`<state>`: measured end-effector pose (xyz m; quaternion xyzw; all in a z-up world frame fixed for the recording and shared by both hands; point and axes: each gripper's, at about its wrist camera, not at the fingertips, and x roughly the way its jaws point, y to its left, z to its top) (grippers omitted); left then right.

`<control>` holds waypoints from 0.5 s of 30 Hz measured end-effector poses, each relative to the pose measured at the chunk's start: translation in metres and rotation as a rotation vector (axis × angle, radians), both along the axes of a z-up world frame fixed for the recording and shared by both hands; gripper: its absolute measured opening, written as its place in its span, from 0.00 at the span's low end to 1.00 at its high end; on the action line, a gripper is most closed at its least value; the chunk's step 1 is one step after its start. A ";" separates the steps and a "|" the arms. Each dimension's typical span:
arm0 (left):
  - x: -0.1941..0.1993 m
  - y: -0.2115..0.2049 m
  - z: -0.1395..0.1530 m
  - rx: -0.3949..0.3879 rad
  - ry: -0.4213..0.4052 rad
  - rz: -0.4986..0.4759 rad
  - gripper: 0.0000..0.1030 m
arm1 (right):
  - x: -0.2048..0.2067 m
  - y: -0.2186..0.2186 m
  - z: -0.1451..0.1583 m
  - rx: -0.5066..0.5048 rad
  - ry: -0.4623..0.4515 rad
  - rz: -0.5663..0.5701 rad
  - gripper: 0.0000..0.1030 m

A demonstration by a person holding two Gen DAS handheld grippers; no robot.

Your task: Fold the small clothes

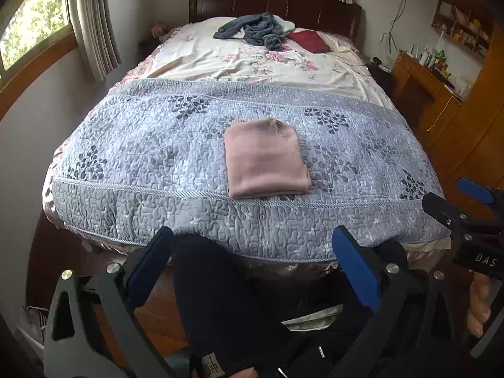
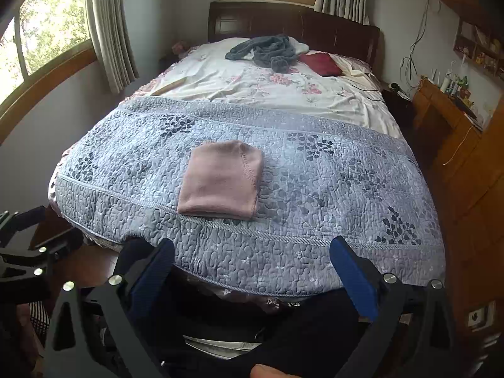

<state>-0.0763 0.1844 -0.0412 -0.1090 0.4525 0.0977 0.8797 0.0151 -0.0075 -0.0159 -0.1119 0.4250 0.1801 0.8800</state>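
Centrally, near the foot edge of the blue quilted bedspread [image 1: 141,145], a folded pink garment [image 1: 264,157] lay flat. Left gripper [image 1: 252,252] and right gripper [image 2: 252,258] both hung released, fingers spread wide, off the foot edge. Grey clothes [image 1: 255,30] lay crumpled beside the headboard [image 1: 271,3].

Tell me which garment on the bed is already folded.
The pink garment on the blue quilt, a neat flat rectangle nearest both open grippers. The grey-blue clothes by the headboard lie in a crumpled heap.

Left claw [image 1: 252,245] and right claw [image 2: 252,258] both gape wide, empty.
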 end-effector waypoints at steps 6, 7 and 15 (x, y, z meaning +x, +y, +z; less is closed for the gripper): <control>-0.002 -0.004 -0.007 -0.005 0.016 -0.005 0.97 | -0.004 -0.004 -0.003 -0.008 0.000 -0.016 0.96; -0.003 -0.004 -0.006 -0.007 0.013 -0.006 0.97 | -0.005 -0.004 -0.002 -0.005 -0.001 -0.015 0.96; -0.001 -0.003 -0.007 -0.022 0.006 -0.006 0.97 | -0.005 -0.002 0.001 -0.010 -0.023 -0.006 0.96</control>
